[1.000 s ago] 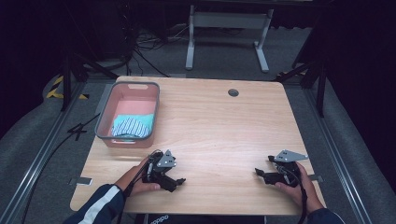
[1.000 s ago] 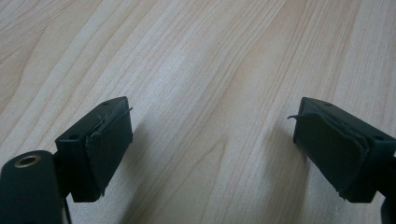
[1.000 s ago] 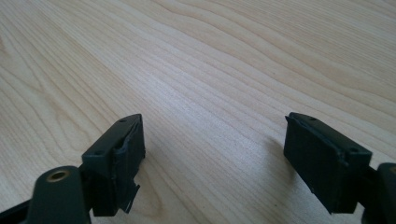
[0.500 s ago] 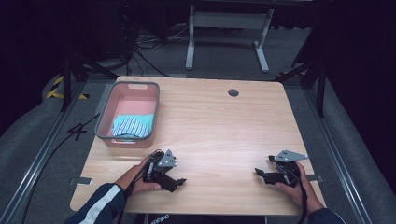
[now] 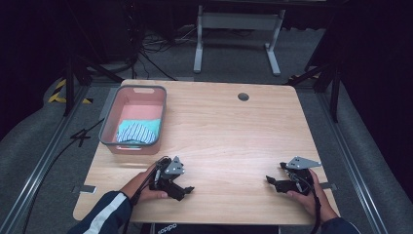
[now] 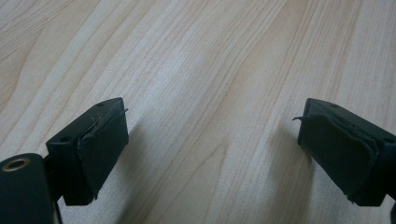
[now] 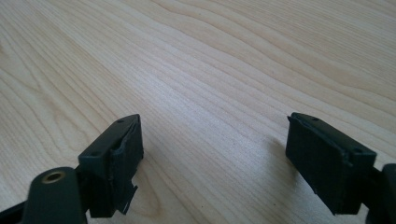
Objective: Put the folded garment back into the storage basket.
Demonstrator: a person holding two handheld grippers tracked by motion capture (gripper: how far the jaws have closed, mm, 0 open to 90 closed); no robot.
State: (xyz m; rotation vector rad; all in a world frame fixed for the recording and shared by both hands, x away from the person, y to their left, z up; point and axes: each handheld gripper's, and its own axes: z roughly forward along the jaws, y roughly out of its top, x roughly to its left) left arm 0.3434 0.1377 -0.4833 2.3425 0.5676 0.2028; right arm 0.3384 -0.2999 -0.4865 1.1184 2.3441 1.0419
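High view has a folded cloth (image 5: 139, 131), teal with white stripes, lying at the near end of a pink basket (image 5: 108, 122) on the table's (image 5: 234, 131) left side. It's up beyond the left gripper (image 5: 181, 189), near but not touching, and well apart from the right gripper (image 5: 271, 181). Both grippers sit low over bare wood, jaws spread wide with nothing between them.

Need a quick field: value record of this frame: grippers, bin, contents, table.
left gripper: open, empty, low over the table's near edge
right gripper: open, empty, low over the near edge
bin: pink with grey rim, table's far left
cloth: striped teal and white, folded, in the bin's near end
table: light wood, round hole near far edge
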